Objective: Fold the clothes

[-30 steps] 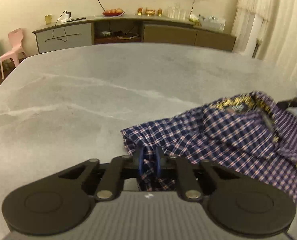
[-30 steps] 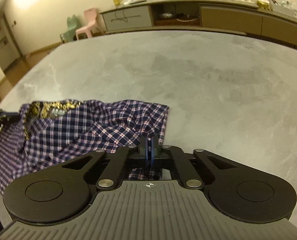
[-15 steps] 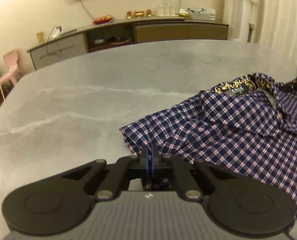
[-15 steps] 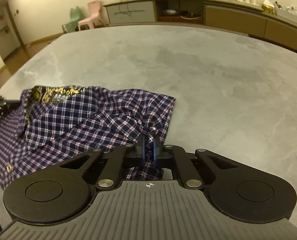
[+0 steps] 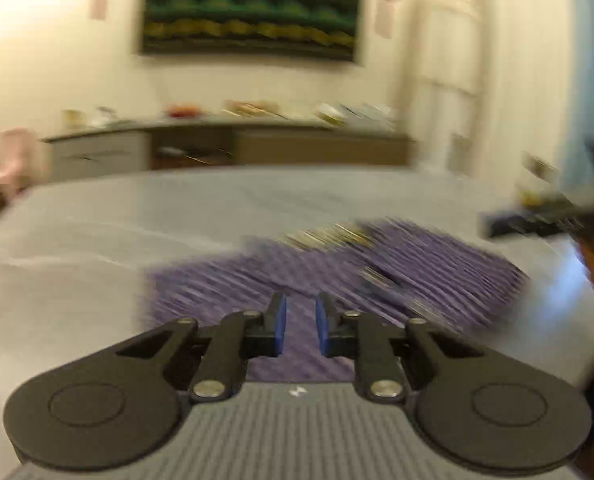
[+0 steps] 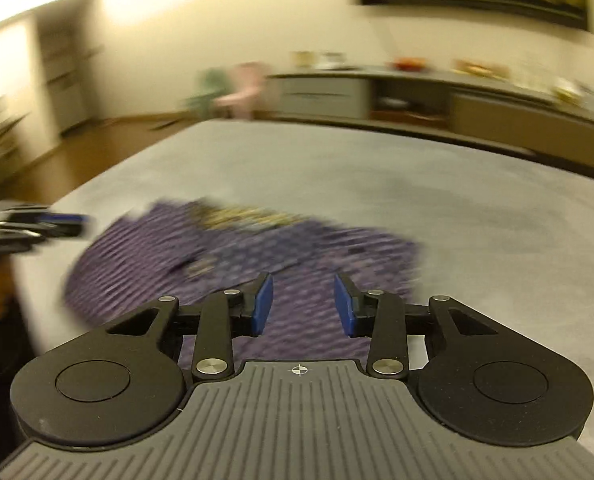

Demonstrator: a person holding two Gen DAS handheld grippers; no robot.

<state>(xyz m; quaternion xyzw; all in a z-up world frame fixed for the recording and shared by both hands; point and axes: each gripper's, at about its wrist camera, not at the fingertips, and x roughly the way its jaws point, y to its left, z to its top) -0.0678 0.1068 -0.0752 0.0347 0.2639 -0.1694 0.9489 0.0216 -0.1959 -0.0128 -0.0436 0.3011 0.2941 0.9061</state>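
Both tongs, left (image 5: 299,326) and right (image 6: 303,304), have let go of the shirt (image 5: 337,276) and lifted, jaws now apart and empty. It lies flat on the table (image 5: 117,248) just ahead of them, long axis crosswise, equally near each.

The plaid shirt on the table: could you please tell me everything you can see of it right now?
The plaid shirt is dark blue-purple check cloth, smeared by motion blur in both views. A gold-patterned band, seemingly inside the collar, shows at its far edge. It lies fairly flat in a compact shape on the grey table, near the side closest to the cameras. The left gripper and right gripper are both open with cloth visible between their fingers, not pinched. Buttons and folds are too blurred to make out.
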